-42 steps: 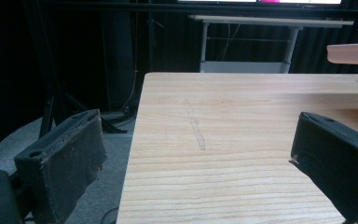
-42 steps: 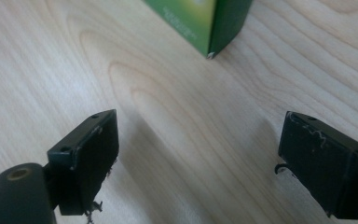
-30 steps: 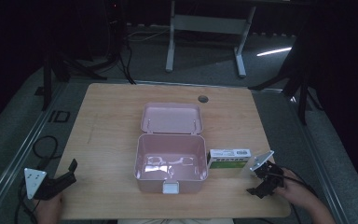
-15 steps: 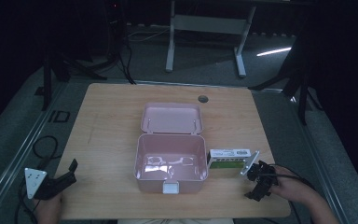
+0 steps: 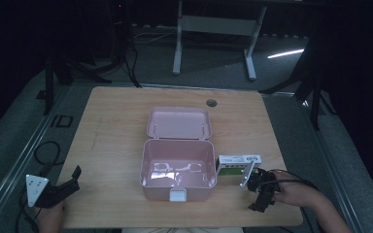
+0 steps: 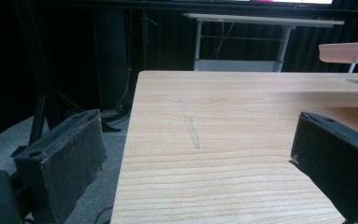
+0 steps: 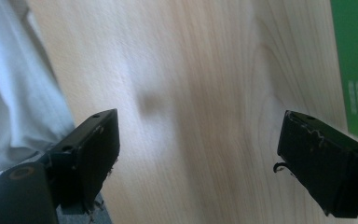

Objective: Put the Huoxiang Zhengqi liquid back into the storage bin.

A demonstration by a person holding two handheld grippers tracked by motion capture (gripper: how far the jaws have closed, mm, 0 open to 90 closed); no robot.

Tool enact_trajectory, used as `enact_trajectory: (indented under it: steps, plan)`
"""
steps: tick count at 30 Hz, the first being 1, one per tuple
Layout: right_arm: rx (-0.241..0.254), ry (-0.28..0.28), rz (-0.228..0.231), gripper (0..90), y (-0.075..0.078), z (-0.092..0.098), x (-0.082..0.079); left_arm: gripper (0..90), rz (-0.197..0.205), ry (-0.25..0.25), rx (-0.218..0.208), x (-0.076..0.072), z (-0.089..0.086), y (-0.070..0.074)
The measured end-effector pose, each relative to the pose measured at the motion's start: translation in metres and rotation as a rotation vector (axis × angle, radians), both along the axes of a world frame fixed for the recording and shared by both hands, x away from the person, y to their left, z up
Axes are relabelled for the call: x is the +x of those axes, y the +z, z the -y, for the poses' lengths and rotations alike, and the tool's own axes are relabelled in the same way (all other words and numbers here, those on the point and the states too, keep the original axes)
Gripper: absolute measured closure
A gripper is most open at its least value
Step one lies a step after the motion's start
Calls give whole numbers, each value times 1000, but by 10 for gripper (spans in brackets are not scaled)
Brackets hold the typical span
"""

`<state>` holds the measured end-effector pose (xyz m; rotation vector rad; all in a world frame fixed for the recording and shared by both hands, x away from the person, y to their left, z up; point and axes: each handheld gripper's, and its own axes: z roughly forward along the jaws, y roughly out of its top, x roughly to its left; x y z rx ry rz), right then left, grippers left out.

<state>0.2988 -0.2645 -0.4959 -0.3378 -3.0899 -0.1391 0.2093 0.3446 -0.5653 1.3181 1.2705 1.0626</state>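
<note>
An open pink box (image 5: 177, 170) stands mid-table, its lid (image 5: 178, 122) laid back behind it. A green and white carton (image 5: 238, 164) lies against the box's right side. My right gripper (image 5: 261, 194) is just in front of the carton, near the table's front edge, tipped down at the wood. Its jaws are open with nothing between them (image 7: 196, 158), and the carton's green face (image 7: 354, 60) shows at the upper right. My left gripper (image 5: 73, 180) rests open at the table's front left corner, facing bare wood (image 6: 198, 154).
The wooden table (image 5: 116, 126) has a round cable hole (image 5: 211, 103) at the back. The pink lid's edge (image 6: 349, 51) shows far right in the left gripper view. White clothing (image 7: 9, 93) lies beside the right gripper. Stands and cables surround the table on the floor.
My right gripper has shifted left and toward the front edge, turning to point down beside the carton. The left gripper, box and carton have not moved.
</note>
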Motion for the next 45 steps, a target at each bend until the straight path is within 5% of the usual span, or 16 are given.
enact_trajectory:
  steps: [13,25,31,38,45]
  plan:
    - [25,166,-80,132,29,-33,-9,31,-2,-6,-7,0,-1,0]
    - [50,253,18,145,80,-47,-2,31,-2,-11,-8,0,-1,0]
    - [47,246,75,159,101,-48,13,31,-3,-12,-8,0,-1,0]
    - [34,259,131,250,109,-48,32,31,-5,-13,-10,0,-1,0]
    - [-19,245,144,357,100,-51,56,31,-4,-15,-9,0,-1,0]
